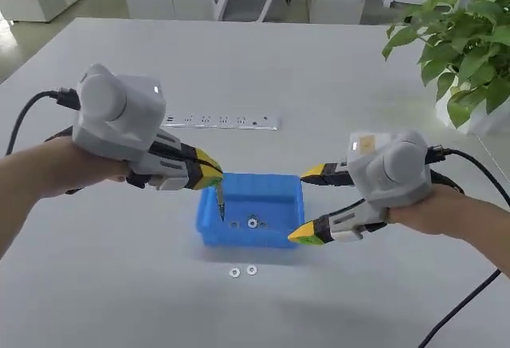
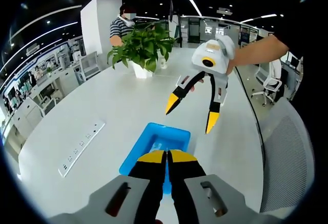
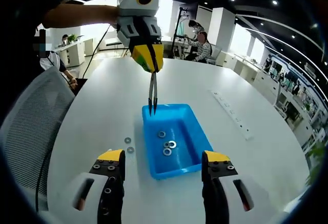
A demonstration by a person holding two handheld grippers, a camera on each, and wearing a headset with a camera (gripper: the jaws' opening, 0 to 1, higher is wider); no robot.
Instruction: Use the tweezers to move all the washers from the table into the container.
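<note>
Two washers [image 1: 234, 272] lie on the table [image 1: 111, 292] just in front of the blue tray [image 1: 263, 182]. My right gripper view counts four more inside the tray. My left gripper [image 1: 213, 174] clamps one pair of tweezers [image 1: 220, 202], tips over the tray's left end. My right gripper [image 1: 301, 207] gapes wide and empty at the tray's right end. One power strip [image 1: 223, 121] lies beyond the tray, and one plant [image 1: 462, 45] stands farther off.

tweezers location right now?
Head view: tweezers hang from the shut left tongs, tips down over the blue container at its left end, near the washers inside.

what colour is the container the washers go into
Bright blue: the container shows best in the right gripper view, looking down into it.
</note>
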